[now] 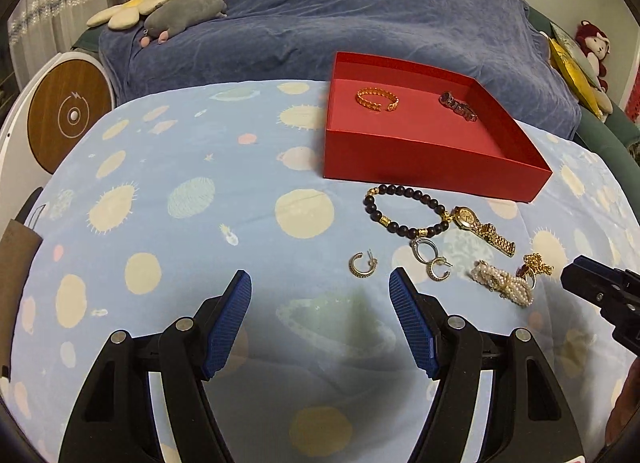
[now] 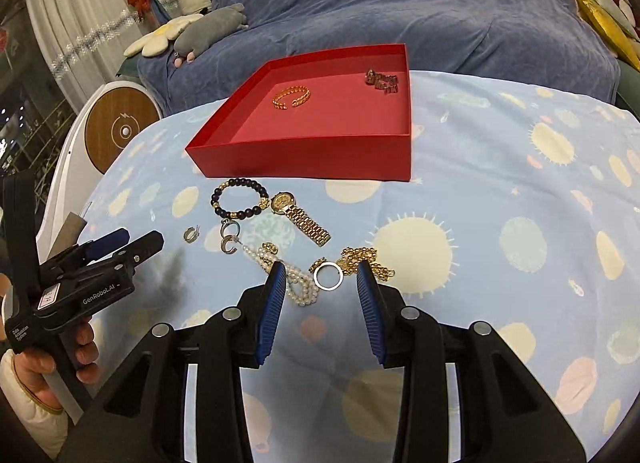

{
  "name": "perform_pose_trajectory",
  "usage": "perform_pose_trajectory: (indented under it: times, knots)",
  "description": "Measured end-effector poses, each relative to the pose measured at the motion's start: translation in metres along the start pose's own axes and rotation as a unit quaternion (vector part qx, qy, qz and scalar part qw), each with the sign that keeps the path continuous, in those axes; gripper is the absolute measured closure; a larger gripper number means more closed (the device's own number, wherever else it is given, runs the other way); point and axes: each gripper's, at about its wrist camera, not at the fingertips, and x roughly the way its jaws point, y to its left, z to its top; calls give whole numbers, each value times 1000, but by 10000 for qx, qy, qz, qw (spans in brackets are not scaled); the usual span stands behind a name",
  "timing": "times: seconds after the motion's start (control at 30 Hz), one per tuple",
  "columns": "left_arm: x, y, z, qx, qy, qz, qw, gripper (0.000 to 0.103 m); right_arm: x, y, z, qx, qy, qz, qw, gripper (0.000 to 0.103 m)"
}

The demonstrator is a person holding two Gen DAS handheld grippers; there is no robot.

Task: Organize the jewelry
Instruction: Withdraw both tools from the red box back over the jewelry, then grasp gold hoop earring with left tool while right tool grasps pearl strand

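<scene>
Red box (image 2: 304, 161) on blue-patterned counter (image 2: 500, 191); gold bangle (image 2: 292, 97) and dark bracelet (image 2: 382, 81) inside. Near front wall, on cloth: beaded bracelet (image 2: 239, 199), gold watch (image 2: 300, 219), hoop earrings (image 1: 362, 263), pearl strand (image 2: 298, 283), silver ring (image 2: 328, 276), gold chain (image 2: 362, 259). Left tool (image 1: 320, 283) wide, empty. Right tool (image 2: 322, 277) partly open, ring between tips, unpinched.
</scene>
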Motion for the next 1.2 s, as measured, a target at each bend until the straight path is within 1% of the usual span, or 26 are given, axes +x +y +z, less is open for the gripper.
perform_pose_trajectory:
  times: [0.27, 0.47, 0.53, 0.57, 0.63, 0.67, 0.7, 0.73, 0.77, 0.83, 0.9, 1.1, 1.17, 1.2]
  knots:
    - [6, -10, -1, 236, 11, -217, 9995, 34, 16, 17, -7, -352, 216, 67, 9991, 67]
    - [19, -17, 2, 339, 40, -139, 9993, 35, 19, 15, -7, -344, 259, 90, 9990, 67]
    - [25, -17, 2, 308, 78, -165, 9994, 43, 18, 14, -7, -322, 262, 103, 9991, 67]
    - [28, -17, 2, 276, 125, -201, 9993, 44, 18, 14, -7, -327, 256, 100, 9991, 67]
    - [33, -17, 3, 193, 215, -267, 9992, 51, 18, 14, -6, -340, 259, 109, 9990, 67]
    - [35, -17, 2, 180, 218, -262, 9993, 52, 18, 14, -6, -351, 264, 119, 9990, 68]
    - [34, -17, 1, 208, 174, -223, 9994, 56, 18, 15, -5, -362, 262, 116, 9989, 68]
    - [34, -18, 1, 239, 176, -214, 9993, 62, 19, 16, -5, -376, 259, 127, 9989, 67]
    - [33, -18, 1, 250, 168, -222, 9993, 65, 19, 17, -4, -390, 261, 137, 9988, 67]
    - [32, -18, 1, 222, 166, -300, 9992, 81, 20, 19, -3, -409, 268, 148, 9987, 68]
    - [31, -16, 1, 201, 181, -354, 9990, 85, 23, 21, -2, -434, 287, 159, 9985, 68]
    - [30, -8, 1, 114, 204, -417, 9989, 86, 31, 27, 4, -517, 324, 180, 9980, 68]
    - [28, -7, 0, 121, 182, -414, 9989, 83, 36, 28, 6, -523, 367, 169, 9978, 67]
    - [26, -7, 0, 139, 178, -382, 9990, 77, 39, 29, 7, -527, 394, 157, 9977, 67]
